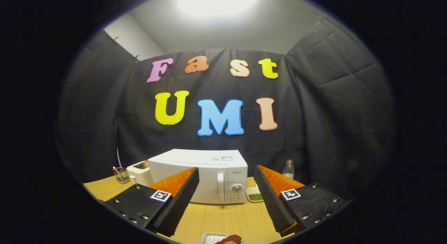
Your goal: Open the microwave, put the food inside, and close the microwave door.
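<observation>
A white microwave [206, 177] stands on the wooden table [223, 219] beyond my fingers, its door shut, with a vertical handle [220, 192] and a round knob [236, 188] on its right side. Below and between my fingers, close to me, a small white tray [213, 238] holds a brown piece of food [230, 239]. My gripper [226, 181] is open, held above the table, with nothing between the fingers. The left finger partly covers the microwave's door.
A white toaster [139, 171] and a small wire basket [121, 174] sit left of the microwave. To its right lie a small white dish of green bits [255, 195] and a clear bottle [288, 170] near the black cloth wall.
</observation>
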`<state>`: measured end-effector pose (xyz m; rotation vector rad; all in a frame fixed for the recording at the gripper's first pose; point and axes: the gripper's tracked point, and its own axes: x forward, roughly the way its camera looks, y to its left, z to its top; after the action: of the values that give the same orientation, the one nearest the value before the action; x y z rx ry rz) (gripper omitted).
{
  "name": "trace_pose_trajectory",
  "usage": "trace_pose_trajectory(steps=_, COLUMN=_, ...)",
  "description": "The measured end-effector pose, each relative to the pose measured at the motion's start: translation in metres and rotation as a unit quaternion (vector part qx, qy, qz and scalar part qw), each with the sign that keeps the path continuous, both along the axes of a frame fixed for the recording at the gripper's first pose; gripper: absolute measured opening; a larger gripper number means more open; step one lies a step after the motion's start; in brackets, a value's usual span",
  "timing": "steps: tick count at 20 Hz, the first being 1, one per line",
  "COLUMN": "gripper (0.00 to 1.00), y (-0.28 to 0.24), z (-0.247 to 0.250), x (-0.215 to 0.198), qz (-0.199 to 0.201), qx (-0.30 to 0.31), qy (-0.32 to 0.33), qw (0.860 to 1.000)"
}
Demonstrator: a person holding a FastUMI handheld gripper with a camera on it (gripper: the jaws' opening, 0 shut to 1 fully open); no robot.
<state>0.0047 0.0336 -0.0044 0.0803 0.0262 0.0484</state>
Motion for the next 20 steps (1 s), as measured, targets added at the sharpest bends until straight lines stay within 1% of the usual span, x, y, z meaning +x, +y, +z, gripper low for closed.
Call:
trace_pose_trajectory(steps=7, gripper=0.98, y=0.018, z=0.017, x=0.005, qz=-0.007, qx=0.006, qy=-0.015, qw=1.000)
trace_pose_trajectory(steps=12, gripper=0.98, y=0.022, z=0.018, x=0.025, qz=0.002, qx=-0.018, qy=-0.015, qw=1.000)
trace_pose_trajectory(steps=16, gripper=0.98, y=0.022, z=0.001, x=0.053, qz=0.020, qx=-0.026, qy=0.000, qw=0.999)
trace_pose_trajectory(steps=20, gripper=0.99, y=0.025, z=-0.028, x=0.086, qz=0.038, qx=-0.016, qy=0.032, qw=0.999)
